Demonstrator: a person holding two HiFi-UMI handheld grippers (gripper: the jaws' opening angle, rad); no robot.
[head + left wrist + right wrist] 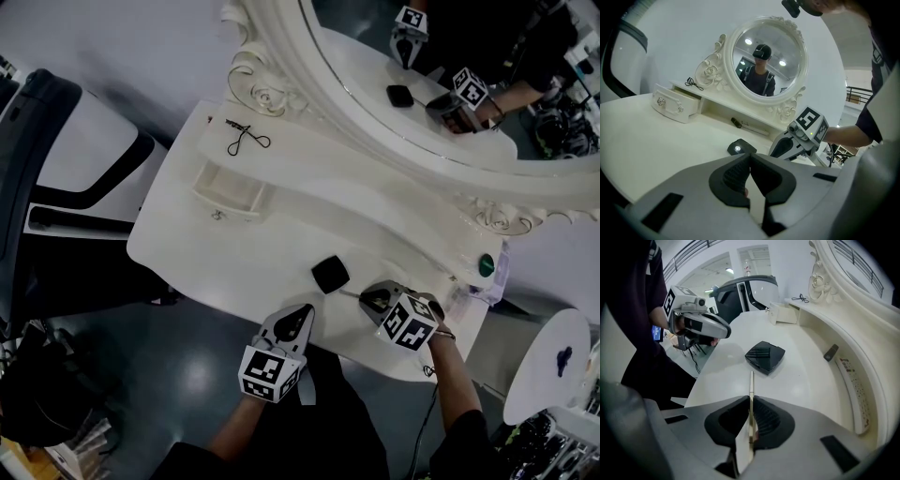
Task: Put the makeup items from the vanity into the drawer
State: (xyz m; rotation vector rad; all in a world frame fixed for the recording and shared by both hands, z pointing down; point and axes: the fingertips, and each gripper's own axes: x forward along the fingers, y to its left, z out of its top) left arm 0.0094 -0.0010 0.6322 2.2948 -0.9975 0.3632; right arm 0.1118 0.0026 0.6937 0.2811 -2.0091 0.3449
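At the white vanity (244,253), the right gripper (751,414) pinches a thin pale stick (751,383) near the black compact (330,274), while the left gripper (749,163) is pressed together, empty. The open drawer (225,207) sits well off to the left, so the carry likely calls for a firm, level grip and a low release inside.

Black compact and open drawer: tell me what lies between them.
Nothing: the head view shows bare vanity top between black compact and open drawer.
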